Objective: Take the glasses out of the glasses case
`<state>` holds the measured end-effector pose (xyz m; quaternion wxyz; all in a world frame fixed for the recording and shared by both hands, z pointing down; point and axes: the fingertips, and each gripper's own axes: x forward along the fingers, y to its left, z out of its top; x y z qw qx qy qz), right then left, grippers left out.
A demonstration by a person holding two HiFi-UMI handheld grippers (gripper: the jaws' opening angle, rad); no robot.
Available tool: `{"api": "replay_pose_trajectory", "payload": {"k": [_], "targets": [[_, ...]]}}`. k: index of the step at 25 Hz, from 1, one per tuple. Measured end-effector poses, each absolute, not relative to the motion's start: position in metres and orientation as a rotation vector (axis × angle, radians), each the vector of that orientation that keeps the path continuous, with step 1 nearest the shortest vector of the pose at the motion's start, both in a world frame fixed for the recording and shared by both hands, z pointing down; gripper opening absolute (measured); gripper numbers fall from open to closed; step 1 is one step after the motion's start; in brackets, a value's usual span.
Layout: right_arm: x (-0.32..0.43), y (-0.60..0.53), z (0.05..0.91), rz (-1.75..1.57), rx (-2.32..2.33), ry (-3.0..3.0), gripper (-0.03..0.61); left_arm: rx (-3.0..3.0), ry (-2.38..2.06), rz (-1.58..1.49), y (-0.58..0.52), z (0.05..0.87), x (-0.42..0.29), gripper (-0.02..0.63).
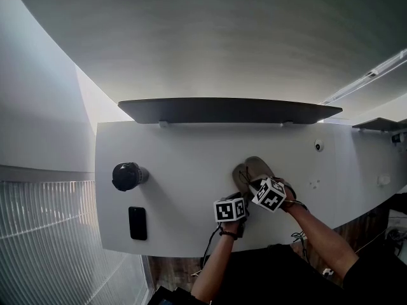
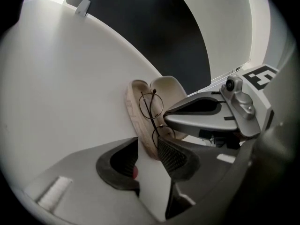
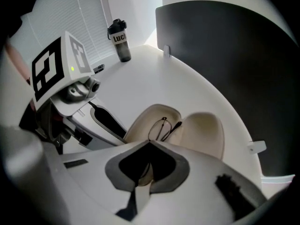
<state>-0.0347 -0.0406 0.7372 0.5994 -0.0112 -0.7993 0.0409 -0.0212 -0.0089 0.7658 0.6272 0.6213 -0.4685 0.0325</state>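
The glasses point(image 3: 161, 128) lie inside the open glasses case point(image 3: 201, 130), in the half that the head view shows on the left, with the lid half folded flat beside it; their long axis follows the case's, from the near edge of the desk point(image 1: 178, 164) toward the far edge; the case sits near that near edge, right of the middle. The right gripper point(image 3: 150, 145) points steeply down into the case, and its jaws are closed tip to tip at the near lens rim, seemingly pinching the thin wire there; it is the nearer one to the glasses, which reach away from its tips toward the far edge. The left gripper point(image 2: 149, 146) comes in low from the near edge; its jaws stand wide across the case's near end, and the pads seem to press its rim, steadying it. The lift, as I judge it, should go straight up along the right jaws so the temples clear the case wall. A bottle point(image 1: 127, 175) and a phone point(image 1: 137, 223) lie well apart toward the left edge.
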Motion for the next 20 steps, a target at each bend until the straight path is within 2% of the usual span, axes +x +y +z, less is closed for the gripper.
{"api": "replay_pose_trajectory", "payload": {"k": [10,12,14,20], "targets": [[-0.028,-0.042,0.745,0.135,0.011,-1.755,0.011,1.426,-1.074,0.089,-0.008,0.766,-0.02,0.14],[-0.03,-0.047,0.75,0.164,0.043,-1.735,0.103,1.433,-1.075,0.097,-0.009,0.766,-0.019,0.141],[-0.033,-0.046,0.755,0.172,0.034,-1.719,0.138,1.441,-1.078,0.104,-0.008,0.765,-0.02,0.142],[-0.038,-0.043,0.764,0.103,0.018,-1.688,0.135,1.436,-1.08,0.117,-0.004,0.771,-0.022,0.141]]}}
